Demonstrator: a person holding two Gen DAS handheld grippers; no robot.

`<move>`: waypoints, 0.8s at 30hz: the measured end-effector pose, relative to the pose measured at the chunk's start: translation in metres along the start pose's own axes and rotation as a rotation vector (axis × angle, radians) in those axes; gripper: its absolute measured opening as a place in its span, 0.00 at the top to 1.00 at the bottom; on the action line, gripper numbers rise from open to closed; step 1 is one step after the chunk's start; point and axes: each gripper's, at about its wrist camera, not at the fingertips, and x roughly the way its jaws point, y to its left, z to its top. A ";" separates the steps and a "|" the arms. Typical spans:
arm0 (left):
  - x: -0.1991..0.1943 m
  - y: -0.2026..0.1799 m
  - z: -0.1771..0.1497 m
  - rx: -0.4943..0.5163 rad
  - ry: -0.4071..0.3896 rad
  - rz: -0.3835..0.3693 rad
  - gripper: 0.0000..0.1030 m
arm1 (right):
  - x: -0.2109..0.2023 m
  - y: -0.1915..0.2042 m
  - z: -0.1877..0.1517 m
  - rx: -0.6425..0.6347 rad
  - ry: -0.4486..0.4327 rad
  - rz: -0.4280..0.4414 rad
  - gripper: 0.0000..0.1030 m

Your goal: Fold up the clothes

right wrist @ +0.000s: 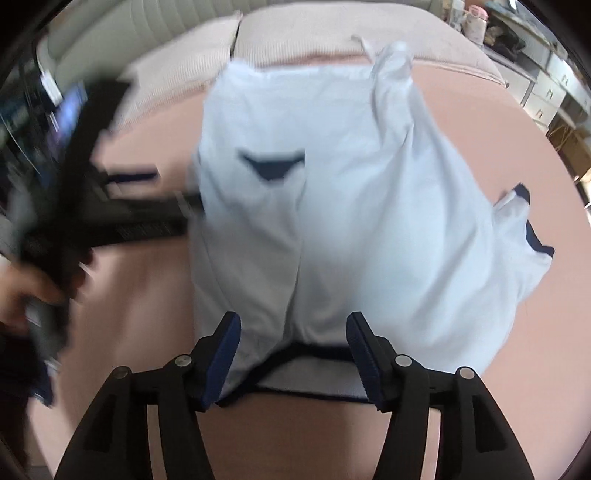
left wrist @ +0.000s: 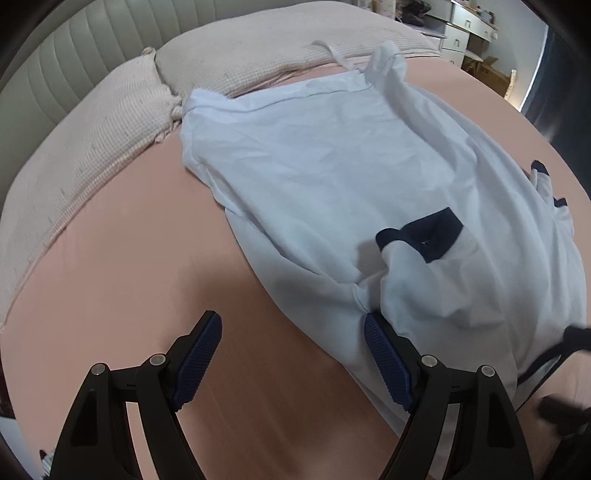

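A white shirt (left wrist: 332, 166) with navy sleeve cuffs (left wrist: 424, 236) lies crumpled on a pink bed sheet (left wrist: 129, 258). My left gripper (left wrist: 291, 319) stands open low over the sheet. Its right pad (left wrist: 384, 358) is at the shirt's near left edge, and nothing is between the fingers. In the right wrist view the shirt (right wrist: 369, 184) fills the middle, one navy cuff (right wrist: 273, 166) folded onto it. My right gripper (right wrist: 294, 317) hangs open above the navy-trimmed collar edge (right wrist: 314, 350), its pads apart from the cloth. A hand (right wrist: 22, 291) holding the other tool shows blurred at the left.
Two beige knitted pillows (left wrist: 110, 122) lie along a padded headboard (left wrist: 74, 55) at the far side. White drawers (left wrist: 461, 29) and a cardboard box (left wrist: 491, 74) stand beyond the bed at the right. Bare sheet (right wrist: 122, 295) lies left of the shirt.
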 end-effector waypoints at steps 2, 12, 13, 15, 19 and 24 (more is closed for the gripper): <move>0.000 0.002 0.000 -0.012 0.006 -0.005 0.23 | -0.003 -0.008 0.009 -0.006 -0.055 0.039 0.30; -0.004 0.004 -0.010 0.016 0.002 -0.044 0.23 | 0.062 0.026 0.079 -0.019 -0.048 -0.046 0.30; -0.002 0.006 -0.011 0.010 0.006 -0.053 0.23 | 0.071 0.032 0.088 -0.022 -0.048 -0.029 0.30; 0.001 0.011 -0.012 -0.002 0.011 -0.071 0.23 | 0.081 0.040 0.096 -0.037 -0.041 -0.001 0.31; 0.000 0.019 -0.010 -0.004 -0.003 -0.107 0.23 | 0.105 0.043 0.110 -0.051 0.000 0.018 0.39; -0.015 0.018 -0.001 0.126 -0.090 -0.249 0.23 | 0.120 0.040 0.111 -0.041 0.011 0.017 0.67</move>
